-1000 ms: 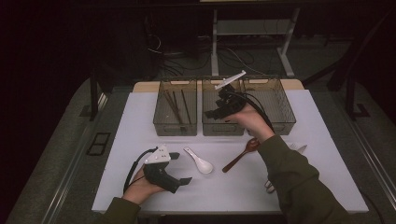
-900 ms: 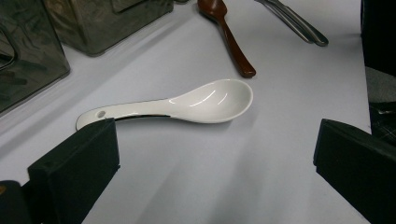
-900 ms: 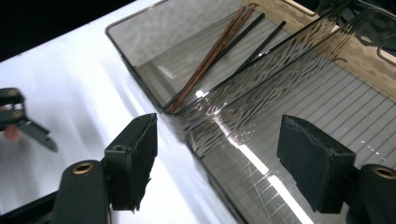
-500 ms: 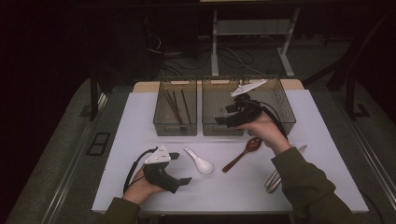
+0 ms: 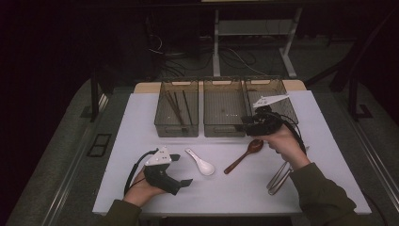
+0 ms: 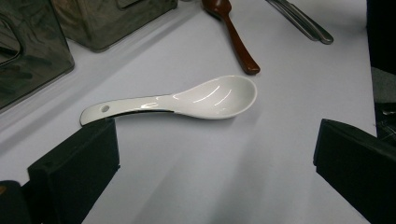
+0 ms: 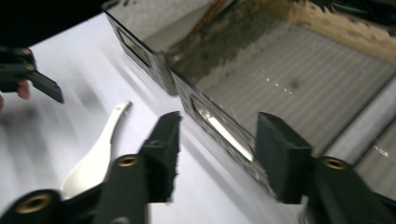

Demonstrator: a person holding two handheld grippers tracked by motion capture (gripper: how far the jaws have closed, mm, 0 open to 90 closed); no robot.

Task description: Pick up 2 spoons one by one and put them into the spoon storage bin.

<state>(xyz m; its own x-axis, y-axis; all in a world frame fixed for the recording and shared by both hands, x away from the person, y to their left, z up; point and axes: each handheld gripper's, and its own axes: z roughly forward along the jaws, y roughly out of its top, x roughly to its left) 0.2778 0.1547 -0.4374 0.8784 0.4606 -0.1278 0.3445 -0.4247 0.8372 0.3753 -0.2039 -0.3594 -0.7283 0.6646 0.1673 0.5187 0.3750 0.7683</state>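
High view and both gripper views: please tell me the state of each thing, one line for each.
Left gripper: open, empty, resting on the table.
Right gripper: fingers have just been closing, nothing between them.
White ceramic soup spoon: lying flat, bowl up, untouched.
Brown wooden spoon: lying on the table.
Metal utensils: lying near the table's edge.
Left clear bin: holds dark chopsticks.
Middle clear bin: looks empty.

No writing, label, brand mark or number can be read anywhere here. The white ceramic spoon [image 6: 187, 100] is plain (just a small hole in its handle), the smoky plastic bins [image 5: 224, 113] seem unmarked, though the blurred right gripper view leaves that uncertain.
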